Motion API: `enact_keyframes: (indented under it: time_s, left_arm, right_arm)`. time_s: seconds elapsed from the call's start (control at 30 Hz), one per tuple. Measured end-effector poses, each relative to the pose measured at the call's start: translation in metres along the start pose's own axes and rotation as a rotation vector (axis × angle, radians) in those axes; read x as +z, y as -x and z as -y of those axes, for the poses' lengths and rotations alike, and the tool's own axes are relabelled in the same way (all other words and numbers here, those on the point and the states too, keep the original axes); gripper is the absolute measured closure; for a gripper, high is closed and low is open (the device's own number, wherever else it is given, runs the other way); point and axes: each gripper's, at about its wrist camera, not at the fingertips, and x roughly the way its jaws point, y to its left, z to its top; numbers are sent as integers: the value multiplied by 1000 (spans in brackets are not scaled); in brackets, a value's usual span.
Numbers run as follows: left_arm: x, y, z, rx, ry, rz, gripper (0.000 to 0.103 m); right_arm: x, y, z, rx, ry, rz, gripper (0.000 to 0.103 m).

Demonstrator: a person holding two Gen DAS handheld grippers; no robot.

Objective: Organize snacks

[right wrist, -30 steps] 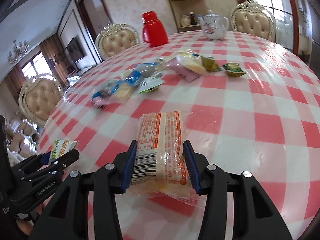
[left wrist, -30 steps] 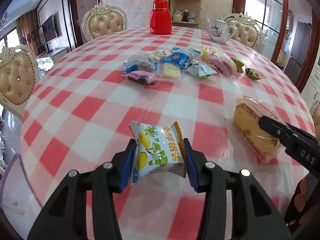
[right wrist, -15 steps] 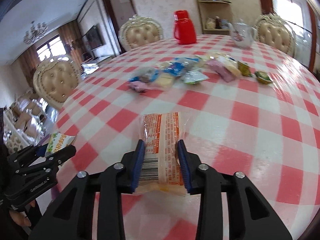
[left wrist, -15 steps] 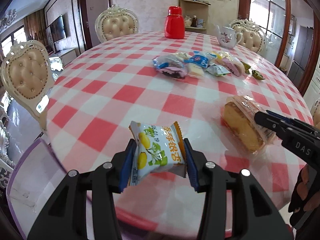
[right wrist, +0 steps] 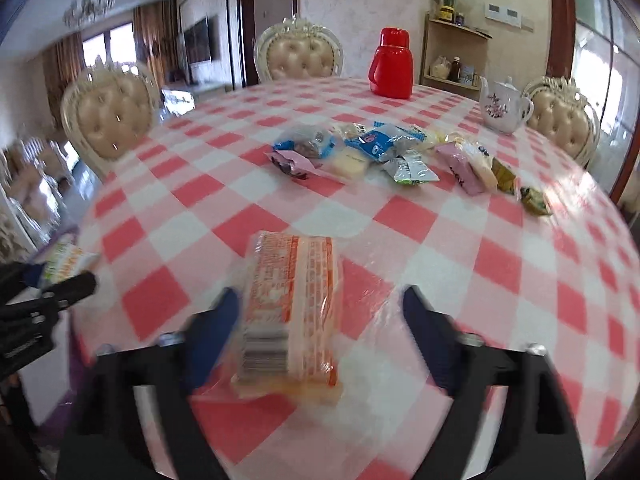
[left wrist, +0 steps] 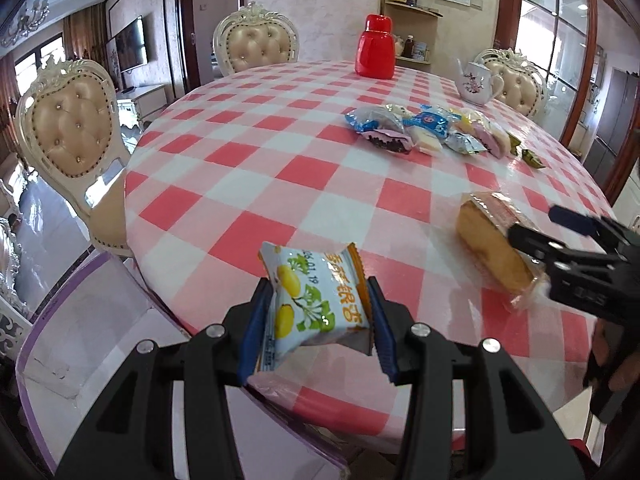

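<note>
The lemon-print snack packet [left wrist: 316, 304] is clamped between the blue pads of the left tool [left wrist: 316, 322], over the near edge of the checked worktop [left wrist: 248, 168]. The wrapped cake slice [right wrist: 290, 312] sits between the right tool [right wrist: 320, 320]'s opening jaws, apparently released, though blur obscures contact. Only the left view shows the purple-edged box [left wrist: 80, 320] below the worktop edge.

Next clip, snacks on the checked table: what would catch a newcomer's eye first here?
Probably the lemon-print snack packet clamped in the left gripper over the near edge of the table. Next, the wrapped cake slice between the right gripper's opening jaws, then the red flask at the far edge.
</note>
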Motion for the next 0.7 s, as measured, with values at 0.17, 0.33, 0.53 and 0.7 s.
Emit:
enact_keyframes:
  time_s: [0.17,0.33,0.53,0.7]
  left_arm:
    - [2,6,0,-3,-5,10,56]
    - [3,16,-11,14,-12,22,56]
    - [2,24,-31,59,-15,28,56]
    - [-2,27,-49,112,-40,4,56]
  right_arm:
    - [8,-43,-18,-9,67,-131,22]
    - [6,-29,-14,-10,27,-76,57]
    - [17,6,-30,67,37,-12,57]
    - [20,23,-72,185,102,12,57]
